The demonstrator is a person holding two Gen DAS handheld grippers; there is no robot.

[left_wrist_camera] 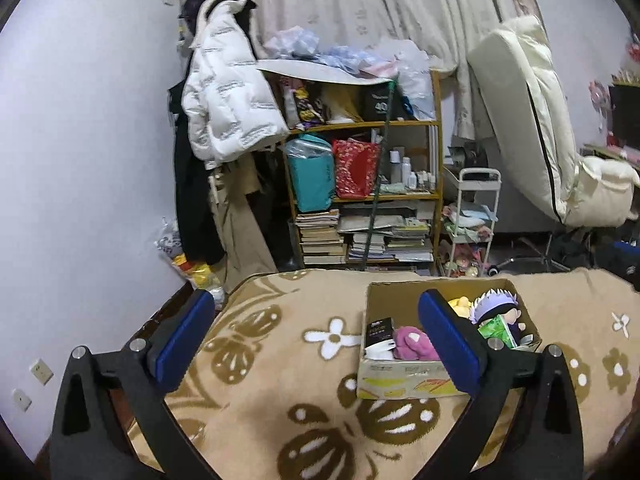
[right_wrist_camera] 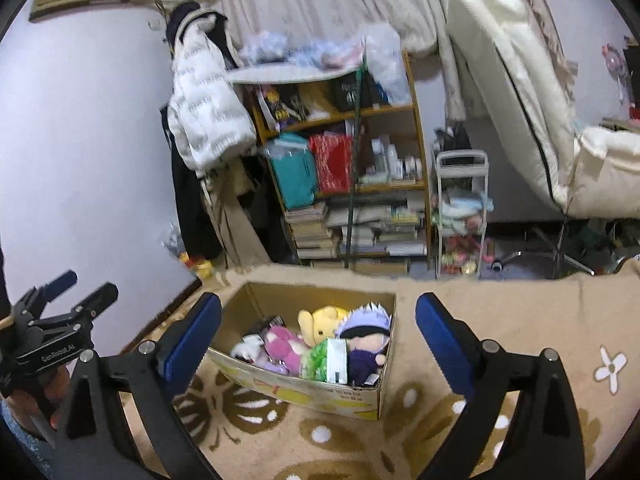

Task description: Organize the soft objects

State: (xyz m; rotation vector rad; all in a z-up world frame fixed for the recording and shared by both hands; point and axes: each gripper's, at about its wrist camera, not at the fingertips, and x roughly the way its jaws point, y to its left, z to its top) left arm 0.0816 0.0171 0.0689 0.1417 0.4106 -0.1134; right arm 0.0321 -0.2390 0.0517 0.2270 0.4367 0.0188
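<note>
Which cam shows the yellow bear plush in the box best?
Right wrist. The yellow bear plush shows its face and both ears, framed between that hand-held gripper's open fingers. In the left wrist view only a small yellow patch peeks out behind the left gripper's right finger, in the cardboard box.

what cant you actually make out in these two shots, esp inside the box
- Left wrist view: the left gripper's right finger covers the middle of the cardboard box, hiding part of the pink plush.
- Right wrist view: whatever lies under the plush pile is hidden by the yellow plush and the doll.
- Right wrist view: motion blur makes the shelf contents unreadable.
- Both views: print on the box is too small to read.
</note>
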